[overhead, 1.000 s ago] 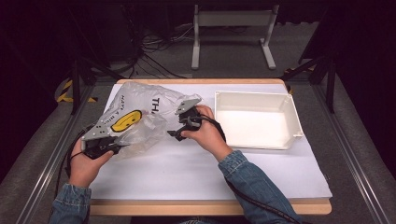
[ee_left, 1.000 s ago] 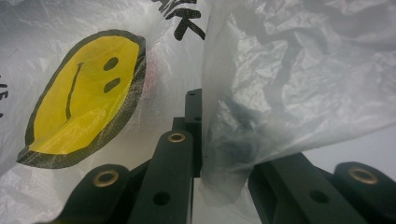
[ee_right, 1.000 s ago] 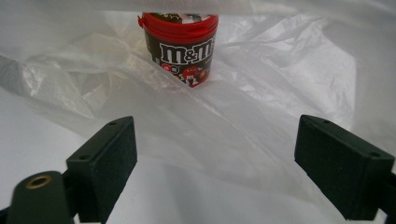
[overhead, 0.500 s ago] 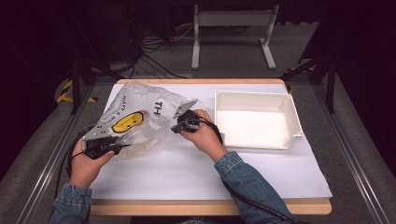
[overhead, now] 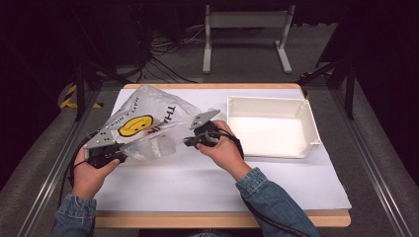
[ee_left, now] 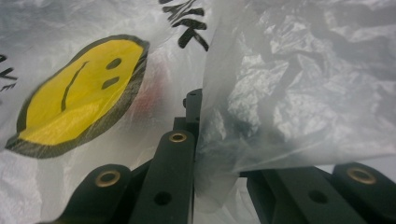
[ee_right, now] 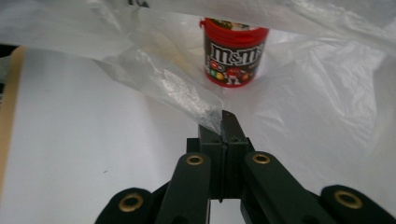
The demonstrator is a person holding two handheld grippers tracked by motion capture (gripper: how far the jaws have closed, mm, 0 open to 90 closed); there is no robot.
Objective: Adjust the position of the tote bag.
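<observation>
A crumpled clear plastic bag with a yellow smiley face and black lettering lies on the left half of the table. My left gripper holds the bag's near left edge. In the left gripper view the bag's film runs down between the jaws and hides the right one; my left gripper looks shut on that fold. My right gripper pinches the bag's right edge. In the right gripper view it is shut on a strip of the film. Inside the bag's mouth stands a red M&M's tub.
A white rectangular bin stands at the right of the table with nothing visible in it. White paper covers the wooden tabletop. Metal rails run along both sides, and a stand and cables sit on the floor behind.
My right gripper has drifted slightly toward the near side with the bag's edge in it. The left gripper has stayed put.
</observation>
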